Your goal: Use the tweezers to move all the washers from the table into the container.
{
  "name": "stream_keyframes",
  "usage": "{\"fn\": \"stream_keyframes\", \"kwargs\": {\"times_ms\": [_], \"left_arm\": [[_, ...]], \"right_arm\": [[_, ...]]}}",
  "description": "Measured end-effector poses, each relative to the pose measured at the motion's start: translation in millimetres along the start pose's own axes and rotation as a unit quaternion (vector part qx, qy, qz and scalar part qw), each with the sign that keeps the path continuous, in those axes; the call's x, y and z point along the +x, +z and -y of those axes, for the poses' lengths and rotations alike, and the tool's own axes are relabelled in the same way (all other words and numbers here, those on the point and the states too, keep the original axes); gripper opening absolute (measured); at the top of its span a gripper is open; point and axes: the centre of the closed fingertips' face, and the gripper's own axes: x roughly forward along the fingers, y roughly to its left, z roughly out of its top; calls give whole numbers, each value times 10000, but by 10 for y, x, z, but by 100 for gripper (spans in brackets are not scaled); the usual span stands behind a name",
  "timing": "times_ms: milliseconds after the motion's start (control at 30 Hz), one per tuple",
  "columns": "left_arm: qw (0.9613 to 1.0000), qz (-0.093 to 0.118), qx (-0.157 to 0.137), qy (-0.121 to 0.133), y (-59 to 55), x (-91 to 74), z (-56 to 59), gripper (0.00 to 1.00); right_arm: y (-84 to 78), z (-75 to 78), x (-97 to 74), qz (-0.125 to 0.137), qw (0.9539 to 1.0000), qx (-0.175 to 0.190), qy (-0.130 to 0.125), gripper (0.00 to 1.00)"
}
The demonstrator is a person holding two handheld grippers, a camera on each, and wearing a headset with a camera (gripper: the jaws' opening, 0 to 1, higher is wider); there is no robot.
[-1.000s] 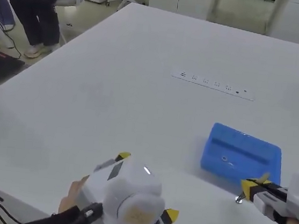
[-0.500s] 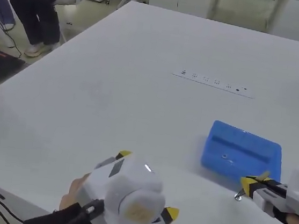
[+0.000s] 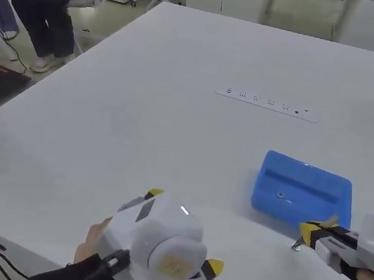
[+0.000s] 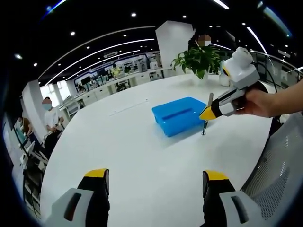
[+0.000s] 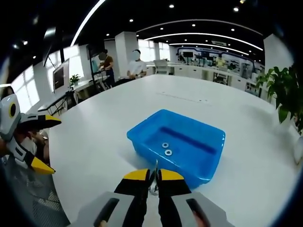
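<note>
Clamping the tweezers [image 5: 155, 165] in our right gripper [image 5: 154, 174] just beside the container [image 5: 208, 142] holding two washers [image 5: 166, 152], left gripper [image 4: 156, 174] spread empty, we are risking the tips catching its wall and twisting loose.

Container at right, grippers along the near edge

On the table [image 3: 143, 108] the container [image 3: 303, 190] sits toward the right, two washers [image 5: 168, 152] inside it; the right gripper [image 5: 151, 176] is just before its near wall, tweezers [image 5: 156, 165] between the jaws; the left gripper [image 4: 156, 175] is well apart to the left — by the front edge; a socket strip [image 3: 265, 105] lies behind the container.
</note>
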Motion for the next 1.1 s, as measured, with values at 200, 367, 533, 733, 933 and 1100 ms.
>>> {"fn": "stream_keyframes", "kwargs": {"times_ms": [200, 367, 533, 733, 933, 1100], "left_arm": [[10000, -27, 2, -32, -9, 6, 14, 82], [10000, -51, 45, -45, -18, 7, 27, 82], [9999, -61, 52, -67, -18, 7, 41, 83], [10000, -49, 13, -28, -16, -1, 20, 83], [10000, -63, 10, -22, -22, -1, 18, 83], [10000, -77, 10, -49, -26, 2, 29, 83]], "right_arm": [[-24, -29, -11, 43, 9999, -107, -47, 3], [-26, 23, 11, -15, 9997, -222, -109, 2], [-30, 59, 11, -54, 9996, -262, -77, 2], [94, 85, -75, 53, 9995, -323, -31, 2], [414, 152, -205, 441, 9988, -207, -35, 2], [644, 213, -231, 708, 9971, -253, -93, 2]]}}
